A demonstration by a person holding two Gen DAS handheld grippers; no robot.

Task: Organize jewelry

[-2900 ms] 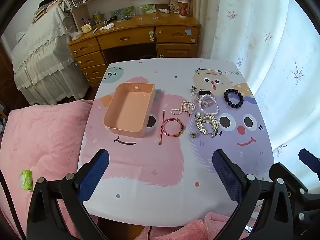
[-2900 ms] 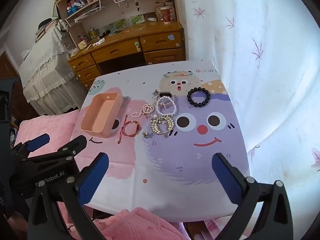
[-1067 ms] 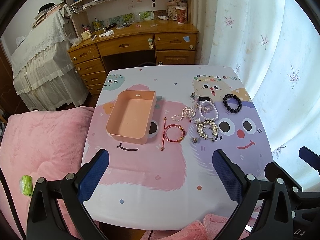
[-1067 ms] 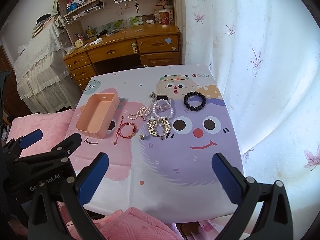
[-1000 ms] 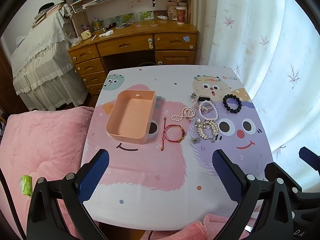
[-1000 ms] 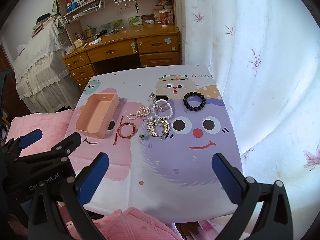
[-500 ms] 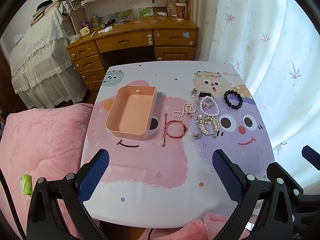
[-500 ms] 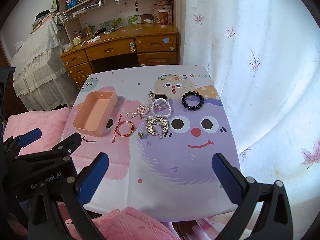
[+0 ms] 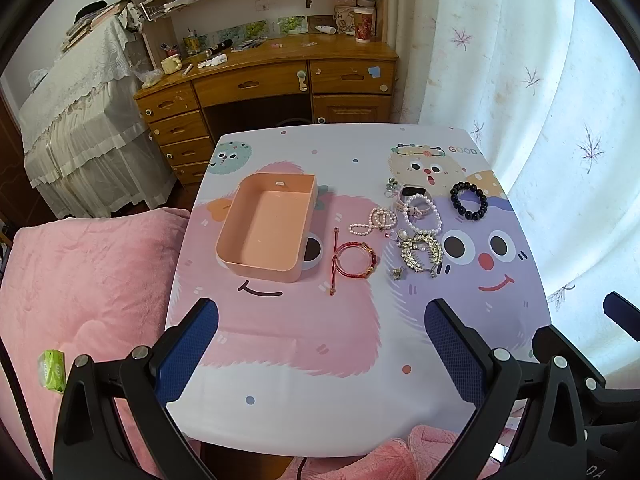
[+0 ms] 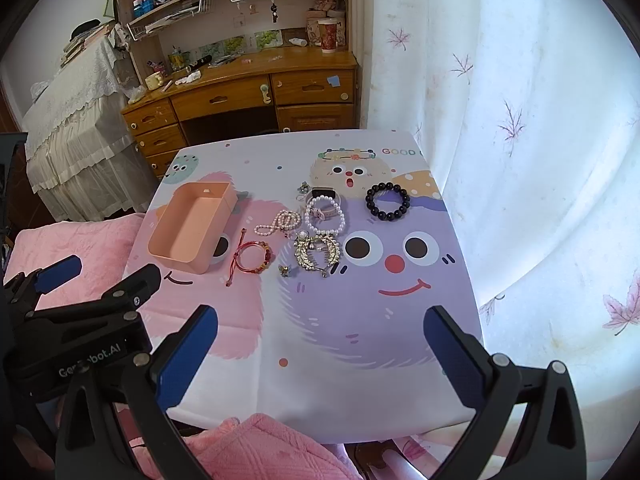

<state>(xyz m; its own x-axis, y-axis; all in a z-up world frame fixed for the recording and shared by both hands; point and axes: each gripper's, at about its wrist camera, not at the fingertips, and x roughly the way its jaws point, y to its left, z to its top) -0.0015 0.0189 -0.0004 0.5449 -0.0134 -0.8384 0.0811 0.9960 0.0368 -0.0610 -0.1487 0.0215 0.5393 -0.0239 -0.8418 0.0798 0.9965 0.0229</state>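
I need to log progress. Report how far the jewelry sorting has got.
Nothing is done: the pink box holds nothing. Nothing is in hand: left gripper and right gripper are open, short of the pieces. Left: red bracelet, pearl bracelet, black bead bracelet, gold brooch and the rest.

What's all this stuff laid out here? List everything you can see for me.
Tray: one, peach, empty, table's left half.
Red cord bracelet: one, right of the tray.
Pearl strand: one, pinkish-white, bunched behind the red bracelet.
Pearl bracelet: one, white, lying over a watch.
Black bead bracelet: one, far right.
Gold leaf brooch: one, near the pearls.
Table: one, cartoon-monster print.
Wooden desk: one, behind.
Left tongs: open, empty.
Right tongs: open, empty.
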